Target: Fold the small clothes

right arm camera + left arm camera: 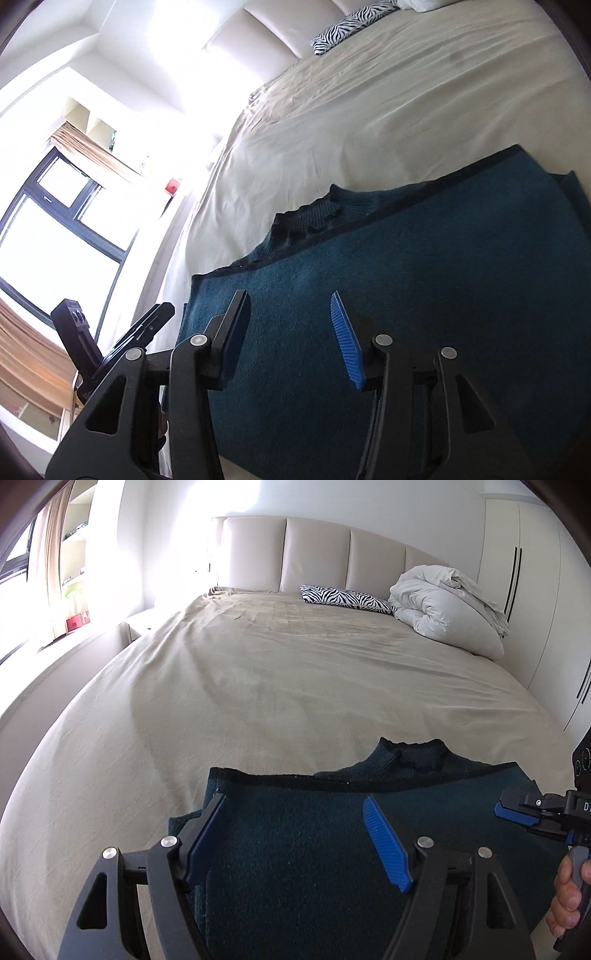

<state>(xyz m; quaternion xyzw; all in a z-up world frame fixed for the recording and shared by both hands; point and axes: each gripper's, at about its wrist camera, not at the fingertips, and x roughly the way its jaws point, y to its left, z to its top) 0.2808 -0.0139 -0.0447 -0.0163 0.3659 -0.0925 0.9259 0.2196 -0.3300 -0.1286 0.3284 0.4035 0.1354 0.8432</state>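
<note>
A dark teal sweater (pixel 295 849) is laid on the near part of a bed covered with a beige sheet (pixel 258 672). The sweater is folded, with a dark-trimmed edge running straight across it and the collar (pixel 410 755) showing just beyond that edge. The left gripper (pixel 295 842) is held over the sweater with its jaws spread wide; nothing is gripped between the blue pads (pixel 386 843). The right gripper (pixel 290 336) is likewise held over the teal cloth, its jaws apart and nothing caught between them. In the left wrist view the right gripper is seen at the right edge, held by a hand (pixel 569 893). A zebra-print pillow (pixel 345 599) and a bundled white duvet (pixel 447 607) are set at the far end, against the padded headboard (pixel 317 555). A window (pixel 55 229) is seen beside the bed.
</note>
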